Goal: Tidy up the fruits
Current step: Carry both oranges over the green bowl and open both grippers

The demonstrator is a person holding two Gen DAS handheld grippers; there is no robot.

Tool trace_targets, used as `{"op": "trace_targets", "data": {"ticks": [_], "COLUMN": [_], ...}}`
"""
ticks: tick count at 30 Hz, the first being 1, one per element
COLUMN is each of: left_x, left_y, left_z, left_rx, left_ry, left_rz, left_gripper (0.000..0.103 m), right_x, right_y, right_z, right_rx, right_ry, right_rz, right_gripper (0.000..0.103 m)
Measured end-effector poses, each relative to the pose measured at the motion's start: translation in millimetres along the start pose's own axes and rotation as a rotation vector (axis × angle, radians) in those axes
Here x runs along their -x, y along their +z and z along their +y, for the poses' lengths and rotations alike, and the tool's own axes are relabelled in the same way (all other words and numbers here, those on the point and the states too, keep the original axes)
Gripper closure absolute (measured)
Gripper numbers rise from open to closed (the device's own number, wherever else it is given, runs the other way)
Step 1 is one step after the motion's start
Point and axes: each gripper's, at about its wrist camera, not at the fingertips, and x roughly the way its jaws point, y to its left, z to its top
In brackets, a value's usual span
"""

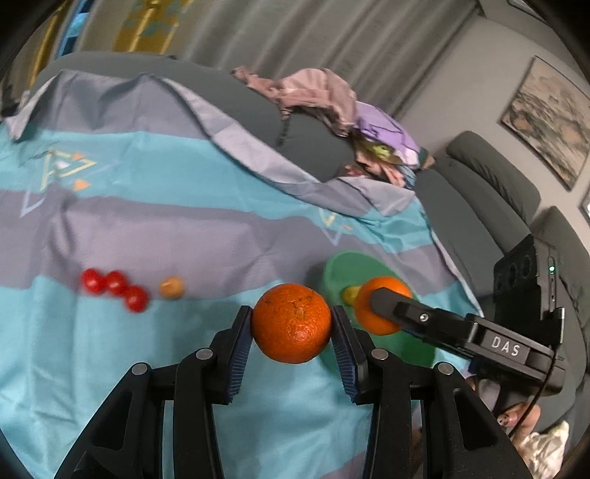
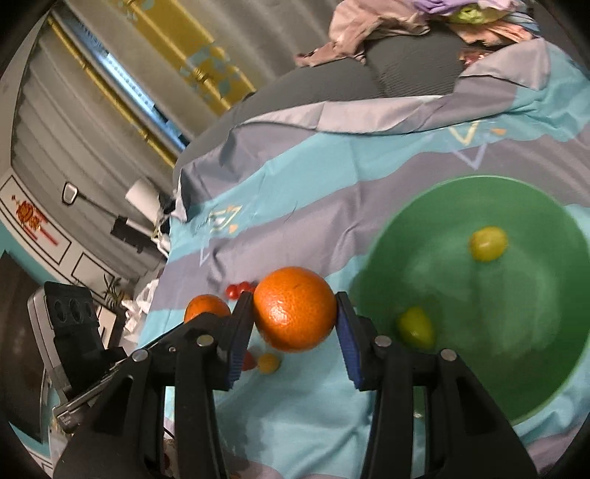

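My left gripper [image 1: 291, 324] is shut on an orange [image 1: 291, 322] and holds it above the blue and grey sheet [image 1: 147, 228]. My right gripper [image 2: 295, 313] is shut on a second orange [image 2: 295, 308], just left of the green bowl [image 2: 516, 368]. The bowl holds two yellow-green fruits [image 2: 487, 238], [image 2: 415, 326]. In the left wrist view the right gripper's orange [image 1: 372, 306] hangs over the bowl [image 1: 350, 269]. Three red cherry tomatoes [image 1: 114, 289] and a small yellow-orange fruit [image 1: 171, 287] lie on the sheet to the left.
A heap of pink and purple clothes [image 1: 332, 107] lies on the grey sofa back [image 1: 479, 191]. Curtains [image 1: 295, 33] hang behind. A framed picture [image 1: 549, 118] is on the right wall. In the right wrist view a small yellow fruit [image 2: 268, 363] lies under the gripper.
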Motion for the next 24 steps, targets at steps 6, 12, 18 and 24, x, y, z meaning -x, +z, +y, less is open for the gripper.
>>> {"op": "trace_targets", "data": {"ticks": [6, 12, 18, 24], "left_x": [-28.9, -52.1, -74.1, -89.0], "left_y": [6.5, 5.3, 1.5, -5.3], "left_z": [-33.3, -57.8, -79.2, -91.6], "left_rx": [-0.047, -0.079, -0.116, -0.149], "left_ry": [-0.044, -0.063, -0.059, -0.038], "left_rz": [0.019, 0.053, 0.092, 0.130], "left_gripper": [0.061, 0.061, 0.061, 0.061], "right_x": [26.0, 48.9, 60.8, 60.7], "right_y": [5.6, 11.5, 11.3, 10.3], "right_z": [-22.2, -53.1, -75.0, -85.6], "right_rx": [-0.020, -0.071, -0.105, -0.118], "right_ry": [-0.033, -0.075, -0.125, -0.164], "right_rz": [-0.062, -0.116, -0.137, -0.119], "right_gripper": [0.059, 0.058, 0.058, 0.058]}}
